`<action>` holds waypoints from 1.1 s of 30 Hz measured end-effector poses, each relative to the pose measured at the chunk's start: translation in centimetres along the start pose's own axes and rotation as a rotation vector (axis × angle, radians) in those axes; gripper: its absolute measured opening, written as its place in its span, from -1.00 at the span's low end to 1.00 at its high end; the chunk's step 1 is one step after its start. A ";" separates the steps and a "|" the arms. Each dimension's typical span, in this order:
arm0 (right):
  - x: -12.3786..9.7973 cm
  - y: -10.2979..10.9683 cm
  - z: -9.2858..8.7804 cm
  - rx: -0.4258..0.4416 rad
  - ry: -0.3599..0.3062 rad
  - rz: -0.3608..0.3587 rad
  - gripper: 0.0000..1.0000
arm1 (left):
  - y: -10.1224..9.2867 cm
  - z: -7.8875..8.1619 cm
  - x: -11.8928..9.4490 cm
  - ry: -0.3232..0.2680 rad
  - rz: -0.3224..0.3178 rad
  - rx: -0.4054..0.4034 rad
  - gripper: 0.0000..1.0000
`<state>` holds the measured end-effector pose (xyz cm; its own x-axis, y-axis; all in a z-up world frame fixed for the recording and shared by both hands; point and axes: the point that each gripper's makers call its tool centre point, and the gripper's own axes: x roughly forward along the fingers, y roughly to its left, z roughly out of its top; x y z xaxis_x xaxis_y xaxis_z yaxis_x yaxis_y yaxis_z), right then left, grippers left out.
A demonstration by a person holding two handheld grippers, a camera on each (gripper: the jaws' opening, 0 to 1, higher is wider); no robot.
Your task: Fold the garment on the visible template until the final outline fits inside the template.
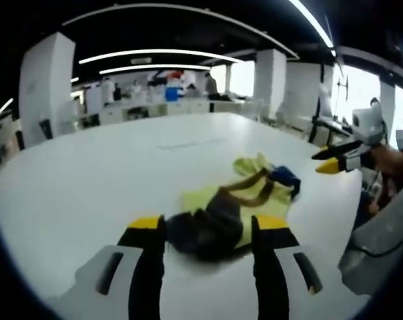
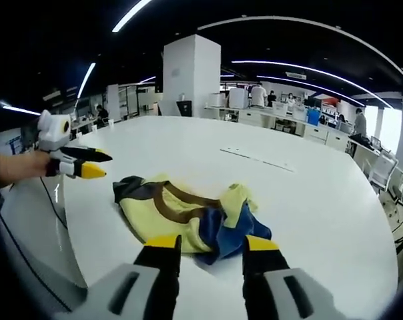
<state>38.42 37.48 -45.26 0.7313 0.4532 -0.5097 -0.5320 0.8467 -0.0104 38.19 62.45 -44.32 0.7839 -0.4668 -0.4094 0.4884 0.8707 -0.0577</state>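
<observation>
A crumpled garment (image 1: pixel 238 203), yellow-green with a brown band and a blue part, lies on the white table (image 1: pixel 121 173). My left gripper (image 1: pixel 209 224) stands open, its yellow-tipped jaws wide on either side of the garment's dark near end. In the right gripper view the garment (image 2: pixel 165 210) lies just beyond my right gripper (image 2: pixel 212 243), which is open with the blue part at its tips. The right gripper (image 1: pixel 325 161) enters the left gripper view at the right, off the cloth. The left gripper (image 2: pixel 100 165) hovers left of the garment. Faint template lines (image 2: pixel 258 159) mark the table farther back.
A hand (image 2: pixel 15 167) holds the left gripper and a thin cable (image 2: pixel 55 200) hangs near the table's left edge. A grey chair (image 1: pixel 381 247) stands by the table's right edge. White pillars (image 2: pixel 191 73), desks and people fill the office behind.
</observation>
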 end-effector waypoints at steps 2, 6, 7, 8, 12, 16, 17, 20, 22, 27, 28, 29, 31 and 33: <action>0.6 -0.4 0.1 -0.010 0.002 -0.001 -0.39 | 0.0 -0.3 0.7 0.012 -0.005 -0.007 -0.13; 1.5 -1.4 0.6 -0.011 -0.004 -0.018 -0.43 | 0.5 -0.8 1.8 0.024 -0.007 -0.036 -0.21; 1.7 -1.5 0.7 -0.007 -0.005 -0.017 -0.45 | 0.6 -0.9 2.1 0.025 -0.004 -0.046 -0.24; 2.0 -1.5 0.7 -0.004 -0.003 -0.016 -0.48 | 0.6 -0.9 2.2 0.029 -0.002 -0.050 -0.27; 2.9 -1.7 0.5 -0.001 0.005 -0.007 -0.54 | 0.8 -1.4 3.0 0.042 0.001 -0.069 -0.34; 4.2 -1.6 0.4 -0.006 0.020 0.004 -0.62 | 1.2 -2.2 3.6 0.063 0.003 -0.113 -0.43; 4.6 -1.5 0.3 -0.007 0.028 0.002 -0.65 | 1.3 -2.4 3.7 0.064 0.005 -0.131 -0.43; 5.3 -1.4 0.0 0.002 0.046 0.001 -0.66 | 1.5 -2.7 3.9 0.071 0.005 -0.150 -0.45; 5.9 -1.3 -0.3 0.007 0.055 0.009 -0.69 | 1.5 -2.9 4.1 0.078 0.006 -0.146 -0.48; 6.9 -1.2 -0.9 -0.001 0.087 0.014 -0.73 | 1.5 -3.4 4.7 0.091 -0.009 -0.177 -0.64; 7.1 -1.2 -1.0 0.000 0.089 0.017 -0.74 | 1.2 -3.8 4.7 0.112 -0.013 -0.180 -0.67; 7.1 -1.1 -1.0 -0.001 0.094 0.020 -0.75 | 1.2 -3.9 4.9 0.117 -0.012 -0.178 -0.70; 7.3 -1.2 -1.3 -0.007 0.107 0.019 -0.78 | 1.4 -4.4 5.1 0.135 -0.014 -0.179 -0.78; 7.4 -1.2 -1.7 -0.006 0.121 0.020 -0.80 | 1.4 -5.0 5.4 0.160 -0.004 -0.193 -0.82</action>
<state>43.80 39.34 -50.46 0.6638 0.4326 -0.6101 -0.5488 0.8359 -0.0044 41.19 61.91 -51.14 0.7037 -0.4531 -0.5472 0.3968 0.8896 -0.2262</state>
